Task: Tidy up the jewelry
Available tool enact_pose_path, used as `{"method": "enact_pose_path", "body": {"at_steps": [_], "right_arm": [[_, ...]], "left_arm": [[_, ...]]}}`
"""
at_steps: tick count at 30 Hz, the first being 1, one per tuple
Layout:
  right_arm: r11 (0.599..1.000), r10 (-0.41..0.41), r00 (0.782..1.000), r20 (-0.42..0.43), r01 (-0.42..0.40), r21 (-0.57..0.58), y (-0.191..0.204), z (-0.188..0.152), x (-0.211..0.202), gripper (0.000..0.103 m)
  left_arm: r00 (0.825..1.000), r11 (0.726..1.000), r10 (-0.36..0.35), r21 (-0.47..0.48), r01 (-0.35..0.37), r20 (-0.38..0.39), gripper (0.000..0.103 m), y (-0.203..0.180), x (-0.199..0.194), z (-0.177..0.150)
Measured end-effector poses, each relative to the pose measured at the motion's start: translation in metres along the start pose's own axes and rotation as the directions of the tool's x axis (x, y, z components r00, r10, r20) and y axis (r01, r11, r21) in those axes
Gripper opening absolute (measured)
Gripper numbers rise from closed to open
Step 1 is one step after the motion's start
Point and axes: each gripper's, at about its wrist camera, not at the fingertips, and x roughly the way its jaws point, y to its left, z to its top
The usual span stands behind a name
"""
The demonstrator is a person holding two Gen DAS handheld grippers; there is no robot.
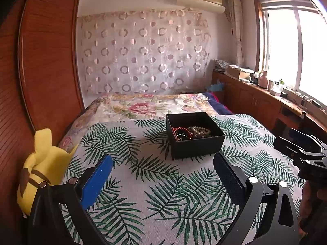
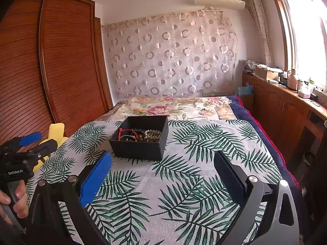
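A black open box [image 1: 196,145] sits on the leaf-print cloth [image 1: 155,183] on the bed. It holds a red cord bracelet [image 1: 178,131], pale bead strands [image 1: 199,132] and darker pieces. The box also shows in the right wrist view [image 2: 139,149], with the beads [image 2: 152,135] and red cord [image 2: 127,131] inside. My left gripper [image 1: 163,163] is open and empty, just short of the box. My right gripper [image 2: 163,161] is open and empty, near the box's front right corner. Each gripper shows at the edge of the other's view, the right one [image 1: 306,153] and the left one [image 2: 28,145].
A yellow plush toy [image 1: 43,169] lies at the bed's left edge against a wooden wardrobe [image 1: 47,61]. A floral quilt [image 1: 147,108] covers the far bed. A wooden counter [image 1: 265,102] with clutter runs under the window on the right.
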Motion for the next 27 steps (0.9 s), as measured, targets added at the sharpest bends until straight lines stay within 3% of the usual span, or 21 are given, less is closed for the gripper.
{"method": "enact_pose_path", "body": {"at_steps": [27], "right_arm": [[1.0, -0.001, 1.0, -0.002, 0.001, 0.002, -0.0006, -0.0012, -0.0004, 0.101]], "left_arm": [[1.0, 1.0, 0.002, 0.001, -0.002, 0.004, 0.095, -0.0007, -0.0012, 0.0002]]}}
